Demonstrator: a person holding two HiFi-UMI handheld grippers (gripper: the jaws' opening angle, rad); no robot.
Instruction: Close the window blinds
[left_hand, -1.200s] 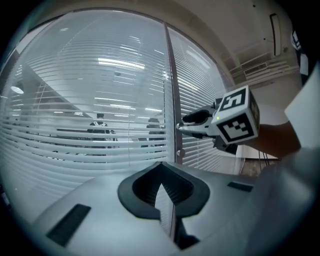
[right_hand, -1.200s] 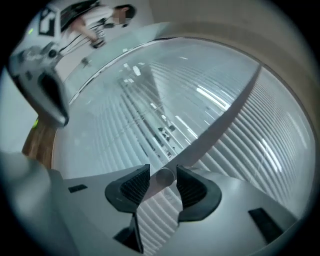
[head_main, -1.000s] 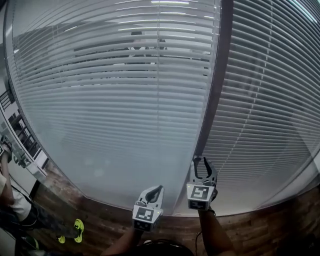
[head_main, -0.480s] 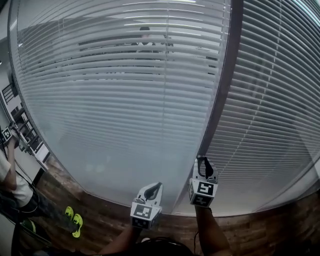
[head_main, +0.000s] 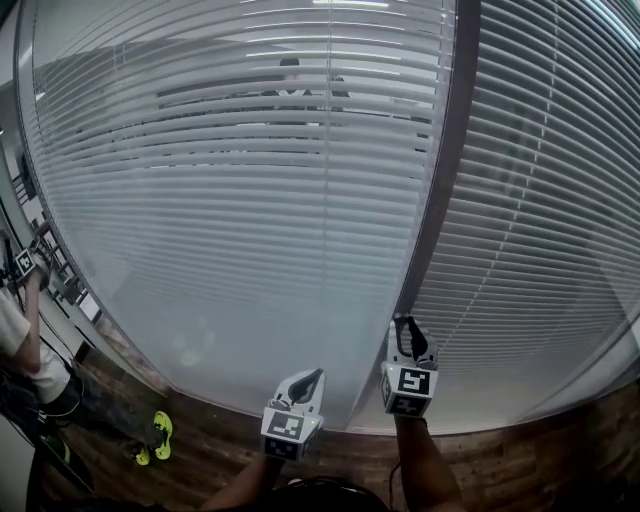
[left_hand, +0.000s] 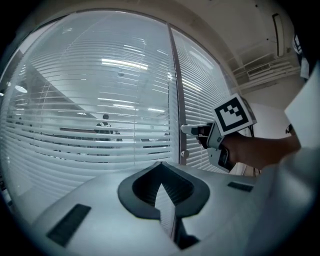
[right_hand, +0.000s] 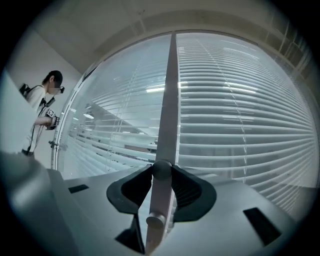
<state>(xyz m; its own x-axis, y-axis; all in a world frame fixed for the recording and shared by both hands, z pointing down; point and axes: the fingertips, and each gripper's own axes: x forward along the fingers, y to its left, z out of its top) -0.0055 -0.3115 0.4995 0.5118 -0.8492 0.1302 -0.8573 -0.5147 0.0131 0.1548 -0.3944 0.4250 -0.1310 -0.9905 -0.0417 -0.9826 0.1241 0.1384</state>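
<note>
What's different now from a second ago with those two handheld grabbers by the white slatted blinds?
The right gripper has rolled slightly, and its jaws have just been closing onto the round grey knob on the grey frame post; the pads now appear to press it. The left gripper stayed shut and empty beside it. The white slatted blinds look unchanged.

Cool bright light, lamp glare (left_hand: 124, 63) over blinds (head_main: 230, 260), fisheye bending, dark corners, near foreground blurred

The light-grey plastic left gripper (head_main: 317, 377) and right gripper (head_main: 408, 324) are each showing black ribbed pads (right_hand: 189, 189) and carrying a black-and-white square-marker cube (head_main: 408, 382).
</note>
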